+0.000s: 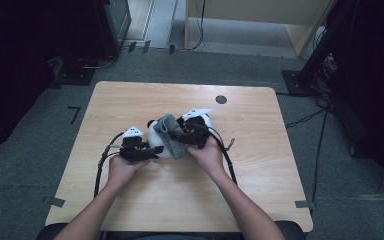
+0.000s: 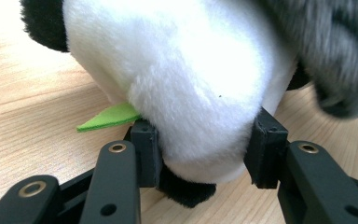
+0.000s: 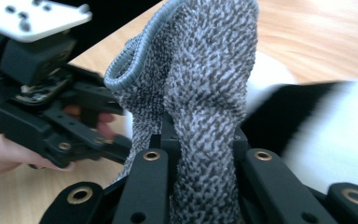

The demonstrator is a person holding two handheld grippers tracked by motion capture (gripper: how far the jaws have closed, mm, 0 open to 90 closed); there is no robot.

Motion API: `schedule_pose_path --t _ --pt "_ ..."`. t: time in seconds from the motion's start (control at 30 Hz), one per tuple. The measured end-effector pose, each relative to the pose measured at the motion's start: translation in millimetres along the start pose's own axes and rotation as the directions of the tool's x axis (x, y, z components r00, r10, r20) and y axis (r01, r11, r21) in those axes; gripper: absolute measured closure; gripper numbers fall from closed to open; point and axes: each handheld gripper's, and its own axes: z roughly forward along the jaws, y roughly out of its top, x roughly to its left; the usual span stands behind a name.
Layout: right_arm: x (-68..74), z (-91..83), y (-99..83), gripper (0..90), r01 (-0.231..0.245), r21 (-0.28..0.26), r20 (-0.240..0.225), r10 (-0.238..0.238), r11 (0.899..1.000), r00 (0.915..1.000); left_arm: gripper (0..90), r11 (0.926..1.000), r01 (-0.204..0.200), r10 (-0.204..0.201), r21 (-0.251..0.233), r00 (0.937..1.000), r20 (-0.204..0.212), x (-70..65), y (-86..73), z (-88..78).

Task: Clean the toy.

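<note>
The panda (image 1: 156, 140) lies near the table's (image 1: 130, 100) centre and is pinned by the left gripper (image 1: 147, 153), whose jaws are pressed into its white plush from both sides, as seen in the left gripper view (image 2: 205, 154); in all likelihood the toy is being steadied for wiping or wrapping. A green felt leaf (image 2: 109, 116) is seen at 9 o'clock of that grip. The grey cloth (image 1: 172, 135) is draped over the panda at its 2 o'clock side and is clamped by the right gripper (image 1: 190, 137), jaws drawn tight on the fabric (image 3: 205, 140), so it can be drawn across the toy.

Count: one panda, one cloth, one leaf, two grippers, one table.
</note>
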Motion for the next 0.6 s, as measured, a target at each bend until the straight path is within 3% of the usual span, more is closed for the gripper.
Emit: schedule_pose_path --t 0.33,0.6 --pt "-40.7 -47.4 -5.2 78.5 -0.095 -0.071 0.035 0.097 0.993 0.9946 55.4 1.0000 -0.003 0.003 -0.002 0.9999 0.015 0.9 2.0 0.0" --pt "-57.1 -65.1 -9.2 78.4 -0.124 -0.102 0.067 0.131 0.987 0.9891 55.5 0.9999 -0.003 0.003 0.012 0.9995 0.031 4.3 5.4 -0.7"
